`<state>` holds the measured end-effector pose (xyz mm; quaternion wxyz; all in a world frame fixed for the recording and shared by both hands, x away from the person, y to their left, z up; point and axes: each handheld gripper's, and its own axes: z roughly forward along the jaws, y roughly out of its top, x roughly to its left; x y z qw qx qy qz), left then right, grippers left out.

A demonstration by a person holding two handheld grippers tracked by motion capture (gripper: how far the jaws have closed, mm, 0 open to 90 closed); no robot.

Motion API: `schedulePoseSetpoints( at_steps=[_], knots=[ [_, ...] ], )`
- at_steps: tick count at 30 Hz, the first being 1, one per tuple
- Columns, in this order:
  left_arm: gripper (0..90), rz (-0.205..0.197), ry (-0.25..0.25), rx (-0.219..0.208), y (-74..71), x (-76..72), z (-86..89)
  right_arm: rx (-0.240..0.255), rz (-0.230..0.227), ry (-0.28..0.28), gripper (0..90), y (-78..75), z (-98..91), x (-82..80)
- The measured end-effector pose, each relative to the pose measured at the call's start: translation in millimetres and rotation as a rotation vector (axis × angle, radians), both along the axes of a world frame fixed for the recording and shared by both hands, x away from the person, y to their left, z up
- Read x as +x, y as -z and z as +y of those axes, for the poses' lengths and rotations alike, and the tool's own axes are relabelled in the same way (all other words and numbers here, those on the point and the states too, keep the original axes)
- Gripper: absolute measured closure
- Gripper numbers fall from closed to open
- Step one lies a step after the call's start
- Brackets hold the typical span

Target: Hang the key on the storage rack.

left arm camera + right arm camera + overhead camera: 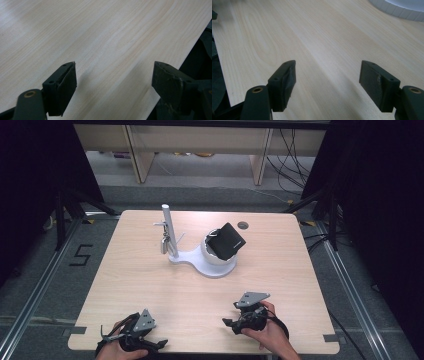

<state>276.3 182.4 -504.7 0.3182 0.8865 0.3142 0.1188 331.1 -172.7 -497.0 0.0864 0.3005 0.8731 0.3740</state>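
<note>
- A pale wooden desk (150, 285) fills the high view, with dark floor around it and shelving legs beyond its far edge.
- A white stand (200, 260) sits near the middle of the desk, a little toward the far side: a flat base with an upright post (169, 227) at its left and a round cup (217, 257) at its right.
- A black wallet (226, 240) rests tilted in the cup, leaning over its rim.
- A small bunch of keys (164, 242) hangs from a hook on the post, just left of it.
- A small dark round hole (243, 225) lies in the desk beyond the wallet.
- The left claw (150, 342) rests at the near left edge of the desk, held in a hand (116, 347); a grey plate tops it.
- In the left gripper view its jaws stand wide apart over bare wood near the desk edge, with nothing between them.
- The right claw (231, 322) sits near the near right edge, held in the other hand (265, 332), well apart from the stand.
- In the right gripper view its jaws are also spread wide and empty; the stand's white base (397, 8) shows at the top right corner.
</note>
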Motion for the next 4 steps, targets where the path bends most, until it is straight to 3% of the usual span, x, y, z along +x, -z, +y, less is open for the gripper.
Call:
schedulePoseSetpoints(
  at_steps=[2,4],
  knots=[
    [19.7,0.007,-0.019,-0.010,1.3,0.1,-0.4,0.000,0.000,0.001,30.3,0.1,0.2,0.0],
    [19.7,-0.005,0.000,0.001,1.3,1.7,1.9,-0.010,0.011,-0.008,30.1,-1.1,-0.7,0.3]
  ],
)
